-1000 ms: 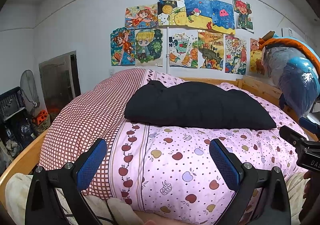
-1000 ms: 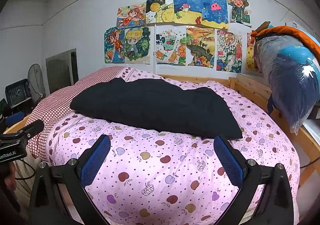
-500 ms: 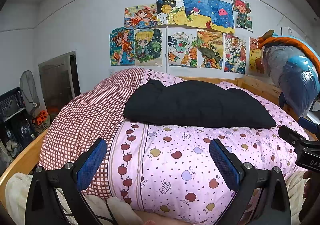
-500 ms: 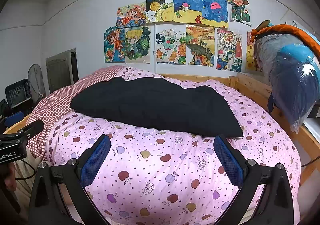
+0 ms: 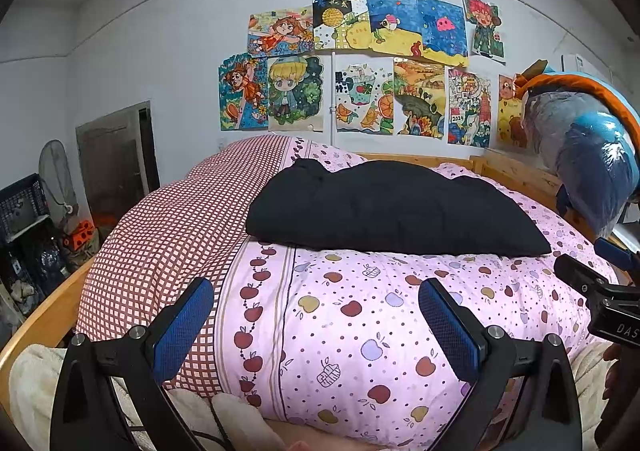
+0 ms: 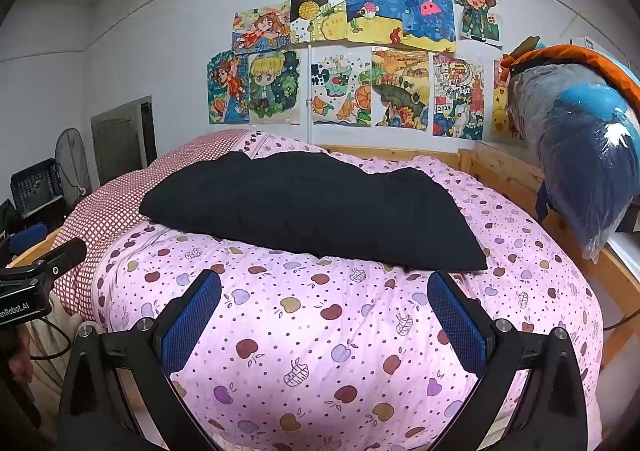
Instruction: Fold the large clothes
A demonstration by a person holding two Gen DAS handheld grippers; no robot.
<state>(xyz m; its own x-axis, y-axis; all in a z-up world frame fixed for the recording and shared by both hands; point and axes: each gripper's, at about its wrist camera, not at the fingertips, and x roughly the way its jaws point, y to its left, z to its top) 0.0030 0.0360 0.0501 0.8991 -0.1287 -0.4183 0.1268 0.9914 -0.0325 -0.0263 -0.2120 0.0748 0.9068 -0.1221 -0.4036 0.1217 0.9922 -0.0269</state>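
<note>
On pink apple-print quilt (image 6: pixel 320 331), ahead of both grippers: black padded garment (image 6: pixel 320 207), long axis L–R. R gripper (image 6: pixel 324 323) nearer; L gripper (image 5: pixel 316 323) too, jaws apart, empty.

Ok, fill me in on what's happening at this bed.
A person holds a claw in each hand, facing a bed with a pink apple-print quilt. A large black garment lies spread flat across the quilt, unfolded. The left claw and the right claw are both open and empty, held short of the garment's near edge without touching it. So no fold shows in the garment; nothing is gripped.
</note>
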